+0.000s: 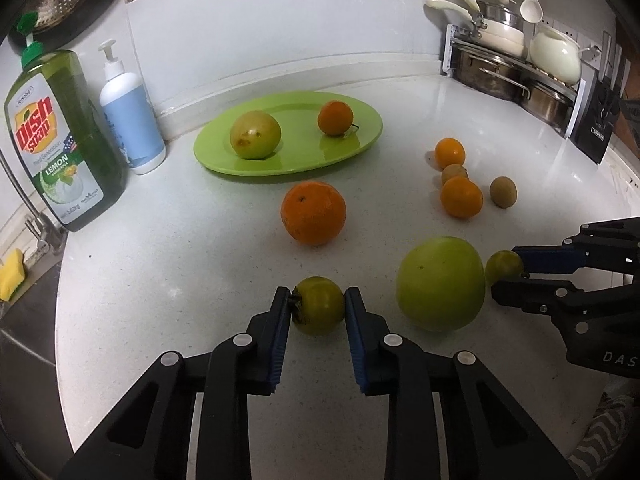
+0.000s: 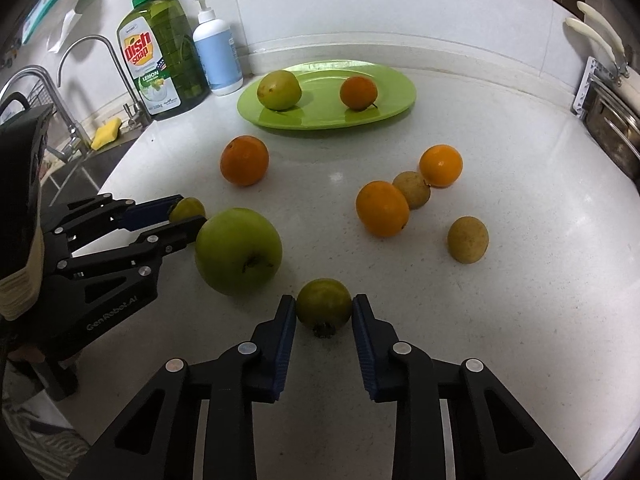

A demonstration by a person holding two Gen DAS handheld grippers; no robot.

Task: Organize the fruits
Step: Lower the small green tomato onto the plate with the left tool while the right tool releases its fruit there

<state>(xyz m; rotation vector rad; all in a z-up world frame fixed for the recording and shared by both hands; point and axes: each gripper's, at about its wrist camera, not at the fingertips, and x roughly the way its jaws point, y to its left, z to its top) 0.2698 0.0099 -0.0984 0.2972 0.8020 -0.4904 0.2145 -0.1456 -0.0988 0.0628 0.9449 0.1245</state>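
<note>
A green plate (image 1: 360,136) (image 2: 400,96) at the back of the counter holds a yellow-green fruit (image 1: 255,134) (image 2: 279,90) and a small orange (image 1: 335,117) (image 2: 358,92). My left gripper (image 1: 317,308) (image 2: 185,216) is shut on a small green fruit (image 1: 318,311) (image 2: 188,208) resting on the counter. My right gripper (image 2: 324,312) (image 1: 505,276) is shut on another small green fruit (image 2: 324,304) (image 1: 503,266). A big green apple (image 1: 441,282) (image 2: 237,255) lies between the two grippers.
A large orange (image 1: 313,212) (image 2: 244,160), two smaller oranges (image 1: 461,197) (image 2: 382,209) and two brownish fruits (image 1: 503,191) (image 2: 467,239) lie loose on the counter. Dish soap (image 1: 60,136) and a pump bottle (image 1: 130,116) stand back left by the sink. A pot rack (image 1: 516,68) stands back right.
</note>
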